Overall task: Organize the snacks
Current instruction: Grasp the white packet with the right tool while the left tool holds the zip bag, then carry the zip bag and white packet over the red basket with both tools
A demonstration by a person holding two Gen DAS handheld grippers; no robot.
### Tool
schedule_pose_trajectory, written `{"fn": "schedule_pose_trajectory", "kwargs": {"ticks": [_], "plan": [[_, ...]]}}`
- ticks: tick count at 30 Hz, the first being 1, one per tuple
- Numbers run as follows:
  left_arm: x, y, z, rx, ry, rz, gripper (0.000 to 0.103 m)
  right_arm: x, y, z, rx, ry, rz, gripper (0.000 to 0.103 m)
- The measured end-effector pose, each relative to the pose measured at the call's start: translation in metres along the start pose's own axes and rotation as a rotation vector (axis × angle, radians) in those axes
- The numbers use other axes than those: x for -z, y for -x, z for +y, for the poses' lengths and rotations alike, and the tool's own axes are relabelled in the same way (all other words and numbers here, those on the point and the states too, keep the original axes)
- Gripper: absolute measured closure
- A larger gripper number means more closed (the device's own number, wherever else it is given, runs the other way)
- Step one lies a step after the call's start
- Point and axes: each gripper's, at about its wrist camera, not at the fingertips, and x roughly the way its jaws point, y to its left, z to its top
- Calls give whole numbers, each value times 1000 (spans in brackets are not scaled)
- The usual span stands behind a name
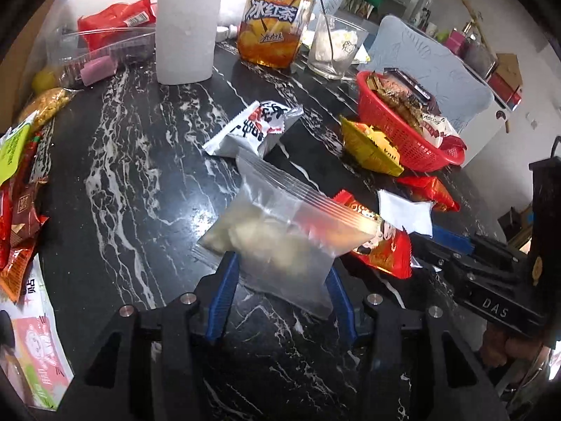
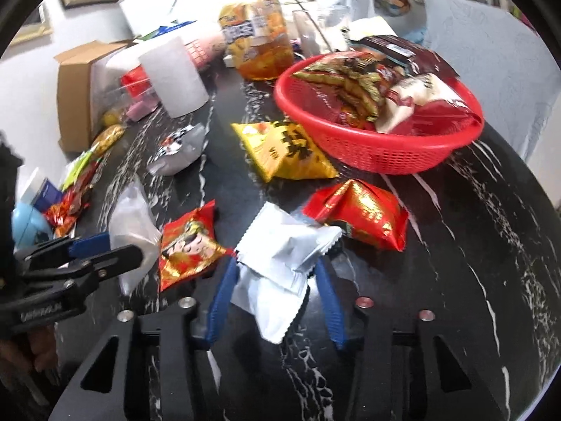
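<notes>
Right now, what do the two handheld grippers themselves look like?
Both match: black angular plastic bodies with triangular cut-outs and silver round bolt heads, each ending in two ribbed blue fingers. The left gripper shows this, as does the right gripper. White lettering marks the right one's side.

The bench is black with white veins like marble, and the basket on it is bright red with little holes. One snack bag is yellow with black letters, one bag is red with gold marks, one pack is plain white, and one pouch is see-through with pale bits inside. Each tool is black with blue fingers, and the bottle is orange and yellow.
</notes>
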Motion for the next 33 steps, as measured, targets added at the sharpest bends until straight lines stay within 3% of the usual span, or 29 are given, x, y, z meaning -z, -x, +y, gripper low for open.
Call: {"fn": "schedule_pose_trajectory", "kwargs": {"ticks": [1,5,23,33], "plan": [[1,1,-2,-6,-9,-4,56,1,0,2,-6,6,-2,68],[4,1,-8,-21,-27,-3,58,3,5,4,-38,9,1,70],[13,33,-49,70,-69,-36,59,30,49,-12,-52,-6,-49,71],[4,47,-83,130,-135,-72,59,39,84,-17,-35,-17,-134,71]]}}
